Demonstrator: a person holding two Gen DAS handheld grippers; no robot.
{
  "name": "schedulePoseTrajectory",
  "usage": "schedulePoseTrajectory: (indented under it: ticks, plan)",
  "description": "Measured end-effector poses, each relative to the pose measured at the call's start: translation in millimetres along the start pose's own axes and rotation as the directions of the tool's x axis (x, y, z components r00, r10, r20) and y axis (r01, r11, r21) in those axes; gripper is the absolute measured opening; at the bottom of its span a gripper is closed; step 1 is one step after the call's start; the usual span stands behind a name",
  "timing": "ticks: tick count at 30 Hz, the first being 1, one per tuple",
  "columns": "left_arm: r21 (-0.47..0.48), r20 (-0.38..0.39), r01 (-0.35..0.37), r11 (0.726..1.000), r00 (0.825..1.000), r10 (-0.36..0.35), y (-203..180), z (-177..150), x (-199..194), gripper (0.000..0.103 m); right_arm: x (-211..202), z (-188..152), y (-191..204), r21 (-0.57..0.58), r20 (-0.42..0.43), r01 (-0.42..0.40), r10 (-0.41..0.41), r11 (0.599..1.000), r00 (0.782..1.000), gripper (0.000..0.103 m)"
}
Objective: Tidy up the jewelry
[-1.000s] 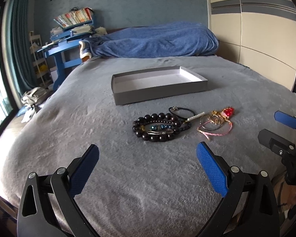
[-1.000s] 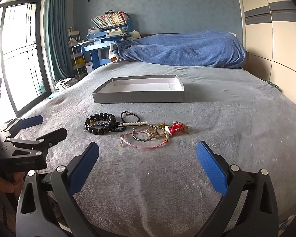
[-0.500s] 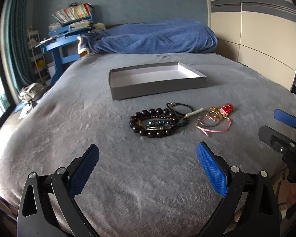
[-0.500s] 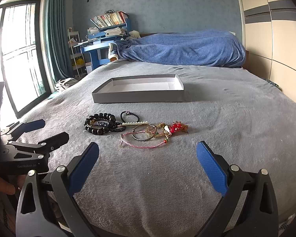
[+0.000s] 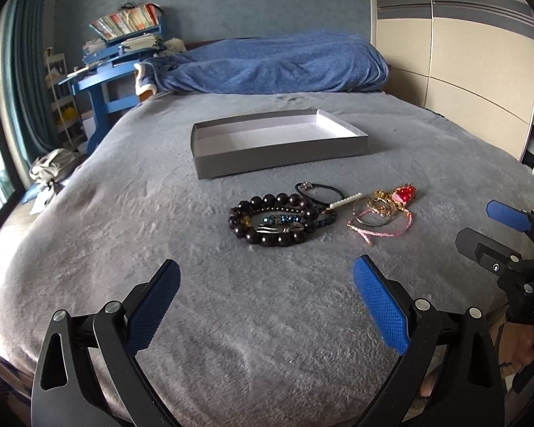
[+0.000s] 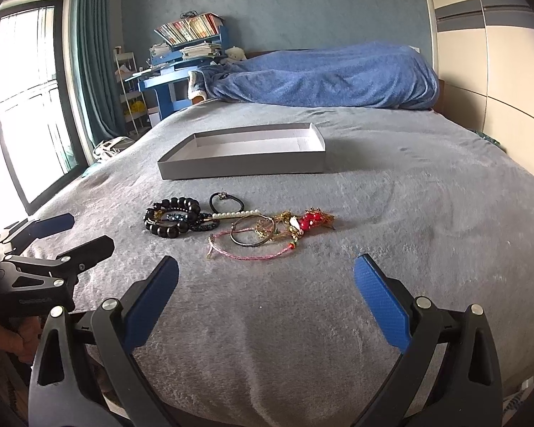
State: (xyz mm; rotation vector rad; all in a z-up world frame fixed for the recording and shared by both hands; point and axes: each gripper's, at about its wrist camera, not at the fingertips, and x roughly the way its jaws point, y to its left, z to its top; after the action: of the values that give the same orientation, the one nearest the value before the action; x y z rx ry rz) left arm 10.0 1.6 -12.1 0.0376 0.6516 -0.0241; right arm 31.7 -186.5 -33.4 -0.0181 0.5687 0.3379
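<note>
Both claws hang wide and hold nothing above the grey bed [image 5: 124, 213], the left claw [image 5: 265, 302] and right claw [image 6: 267, 300] each near its front edge. The jewelry lies in a loose cluster just in front of the shallow grey tray [image 5: 281, 154] (open, nothing visible inside). The dark bead bracelet [image 5: 272, 220] is at the cluster's left, a black hair tie [image 5: 320, 192] nearest the tray, and the red charm [image 5: 406, 193] and pink cord [image 5: 382, 231] at the right.

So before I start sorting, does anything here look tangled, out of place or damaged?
Yes: the jewelry lies in a loose overlapping heap on the grey blanket, outside the empty grey tray. Smaller bracelets sit inside the dark beaded bracelet; the pink cord bracelet crosses a bangle. No damage visible.
</note>
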Motion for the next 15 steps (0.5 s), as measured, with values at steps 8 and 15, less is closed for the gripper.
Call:
schedulePoseTrajectory:
  ticks: [8, 15]
  plan:
    - [-0.014, -0.019, 0.015, 1.000, 1.000, -0.015, 2.4, 4.1, 6.3, 0.094, 1.2, 2.6, -1.1, 0.017, -0.011, 0.007, -0.007, 1.000, 1.000, 0.098]
    - [-0.017, -0.027, 0.019, 1.000, 0.999, -0.019, 2.0, 6.9, 10.7, 0.091, 0.5, 6.2, -0.1, 0.016, -0.015, 0.003, -0.003, 1.000, 1.000, 0.098]
